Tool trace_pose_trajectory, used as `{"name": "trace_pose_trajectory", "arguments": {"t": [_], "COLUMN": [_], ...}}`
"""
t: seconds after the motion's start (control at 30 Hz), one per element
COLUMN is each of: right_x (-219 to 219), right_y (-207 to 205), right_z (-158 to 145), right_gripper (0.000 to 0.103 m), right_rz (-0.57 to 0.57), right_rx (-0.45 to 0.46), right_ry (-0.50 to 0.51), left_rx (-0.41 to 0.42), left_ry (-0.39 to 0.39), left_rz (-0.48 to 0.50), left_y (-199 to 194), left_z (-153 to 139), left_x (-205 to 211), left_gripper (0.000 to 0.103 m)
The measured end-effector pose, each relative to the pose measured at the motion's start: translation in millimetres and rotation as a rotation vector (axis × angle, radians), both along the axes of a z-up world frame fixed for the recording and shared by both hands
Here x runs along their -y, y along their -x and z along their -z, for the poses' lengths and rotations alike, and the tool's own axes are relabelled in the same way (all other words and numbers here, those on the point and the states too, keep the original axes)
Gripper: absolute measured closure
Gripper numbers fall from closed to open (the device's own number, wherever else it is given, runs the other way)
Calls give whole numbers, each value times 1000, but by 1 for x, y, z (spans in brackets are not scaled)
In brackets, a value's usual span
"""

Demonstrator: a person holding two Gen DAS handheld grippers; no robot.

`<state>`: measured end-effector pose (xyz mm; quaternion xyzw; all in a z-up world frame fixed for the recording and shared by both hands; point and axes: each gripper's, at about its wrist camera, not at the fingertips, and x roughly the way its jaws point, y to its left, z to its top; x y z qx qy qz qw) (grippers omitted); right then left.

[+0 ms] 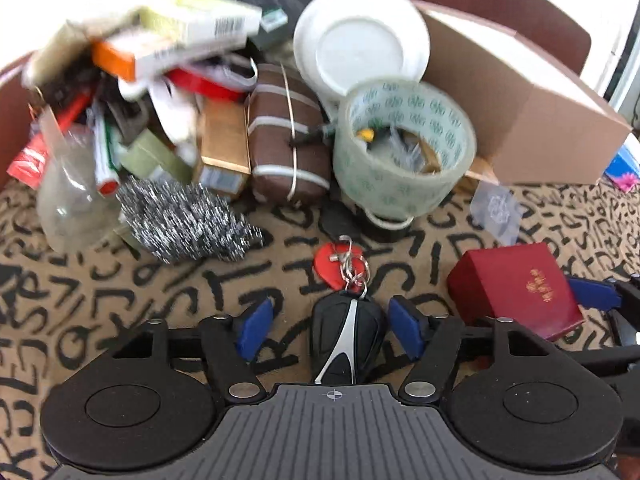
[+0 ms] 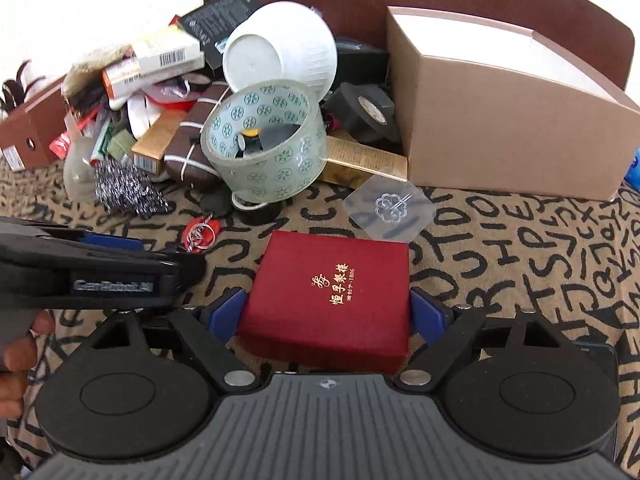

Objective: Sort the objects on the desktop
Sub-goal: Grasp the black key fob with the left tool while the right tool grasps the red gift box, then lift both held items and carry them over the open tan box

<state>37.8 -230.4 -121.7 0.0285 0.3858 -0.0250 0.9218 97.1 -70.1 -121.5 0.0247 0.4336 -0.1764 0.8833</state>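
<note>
A: What is the left gripper (image 1: 334, 326) doing?

B: Its blue pads are spread wide on either side of a black car key (image 1: 347, 344) that lies flat on the lettered tablecloth (image 1: 160, 292). The right pad sits just beside the key, the left pad stands clearly apart from it, so nothing is clamped.

A: Is anything attached to the key?

B: Yes, a metal ring links it to a red heart-shaped tag (image 1: 334, 266), which lies just beyond the key, toward the pile.

A: And the right gripper (image 2: 326, 312)?

B: It straddles a red box (image 2: 328, 300) with gold lettering on its lid. A blue pad stands at each side edge of the box. Whether the pads actually press it I cannot tell; the box rests flat on the cloth.

A: Where are the two tools relative to each other?

B: Side by side. From the right wrist view the left gripper shows as a dark body at the left edge, next to the box.

A: What lies behind them?

B: A jumbled heap: a clear tape roll (image 2: 264, 140) with green flowers, a white bowl (image 2: 280, 48) tipped on its side above it, a brown pouch (image 1: 286, 132) tied with white cord, and a steel scourer (image 1: 180, 222). A cardboard box (image 2: 508, 112) stands to the right of the heap.
</note>
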Motion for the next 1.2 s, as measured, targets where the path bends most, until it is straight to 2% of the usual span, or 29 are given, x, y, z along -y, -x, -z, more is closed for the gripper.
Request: {"name": "trace_pose_trajectory", "arguments": {"t": [0.03, 0.07, 0.1, 0.13, 0.23, 0.27, 0.37, 0.43, 0.47, 0.5, 0.63, 0.7, 0.77, 0.83, 0.97, 1.2], "right_x": [0, 0, 0, 1, 4, 3, 2, 4, 5, 5, 5, 8, 12, 17, 26, 46], "right_y": [0, 0, -1, -1, -4, -5, -11, -14, -15, -16, -15, -9, -4, 1, 3, -2], "right_z": [2, 4, 6, 8, 10, 10, 11, 13, 14, 15, 12, 6, -3, -15, -48, -119], "right_gripper": [14, 14, 14, 14, 14, 14, 14, 14, 13, 13, 17, 18, 18, 18, 18, 18], "right_rz": [-3, -7, -8, -3, 21, 26, 42, 48, 49, 48, 36, 21, 9, 0, -6, -38], "right_rx": [-3, -7, -11, -15, -12, -9, 1, 2, 0, 4, 5, 6, 10, 29, 96, 227], "right_ry": [7, 12, 12, 6, -19, -15, 8, 1, -4, -5, -13, -58, -108, -149, -210, -209], "left_rx": [19, 25, 31, 38, 31, 35, 67, 71, 70, 71, 42, 18, 26, 68, 117, 228], "left_ry": [-12, -22, -32, -39, -34, -37, -67, -67, -67, -65, -45, -7, 31, 51, 125, 221], "left_rz": [7, 17, 23, 32, 40, 44, 30, 33, 37, 45, 44, 44, 50, 64, 95, 139], "left_y": [2, 3, 6, 8, 11, 10, 9, 9, 9, 9, 11, 13, 18, 24, 26, 21], "left_z": [1, 1, 1, 0, -2, -1, 3, 4, 3, 2, -3, -9, -21, -40, -80, -157], "left_x": [1, 1, 1, 1, -2, -1, 2, 3, 3, 2, -3, -8, -12, -12, -12, 2], "left_gripper": [23, 30, 42, 62, 60, 47, 38, 41, 55, 61, 62, 62, 62, 62, 62, 62]}}
